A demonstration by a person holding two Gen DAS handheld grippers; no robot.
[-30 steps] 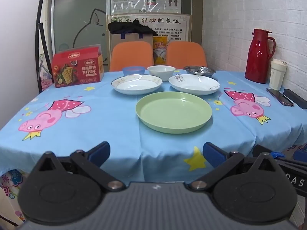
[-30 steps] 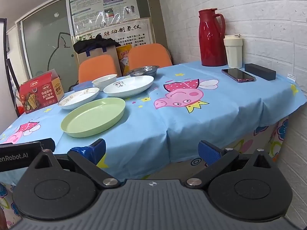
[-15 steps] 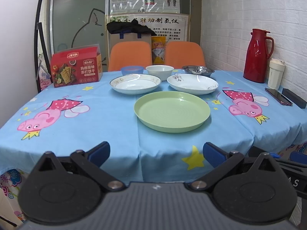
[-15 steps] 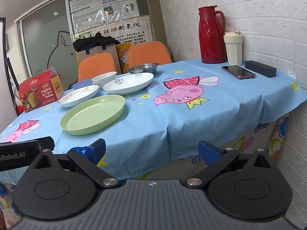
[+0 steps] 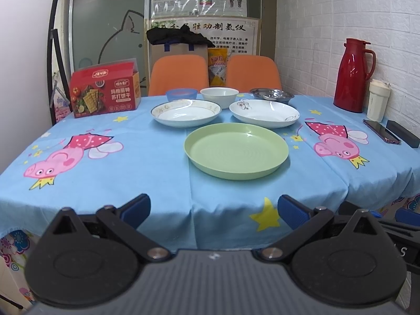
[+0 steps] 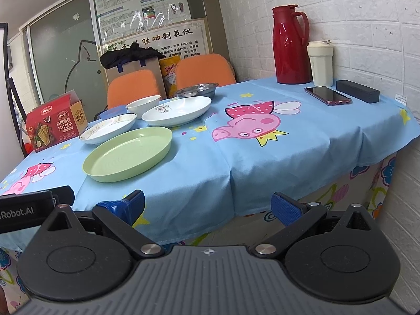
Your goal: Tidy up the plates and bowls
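A green plate (image 5: 236, 149) (image 6: 128, 153) lies nearest on the blue tablecloth. Behind it lie a gold-rimmed white plate (image 5: 185, 112) (image 6: 108, 128) and a plain white plate (image 5: 263, 113) (image 6: 177, 111). Further back stand a blue bowl (image 5: 181, 94), a white bowl (image 5: 219, 95) (image 6: 143, 103) and a steel bowl (image 5: 271, 95) (image 6: 197, 89). My left gripper (image 5: 214, 211) is open, held off the table's front edge. My right gripper (image 6: 207, 206) is open too, off the front right corner, with nothing between its fingers.
A red cracker box (image 5: 103, 93) stands at the back left. By the brick wall are a red thermos (image 5: 354, 74), a cream cup (image 5: 378, 99), a phone (image 5: 382, 130) and a black case (image 5: 403, 137). Two orange chairs (image 5: 178, 74) stand behind the table.
Both grippers have drifted slightly lower and back, so the table and plates sit a little higher in each view. No dish has moved and both grippers stay open.
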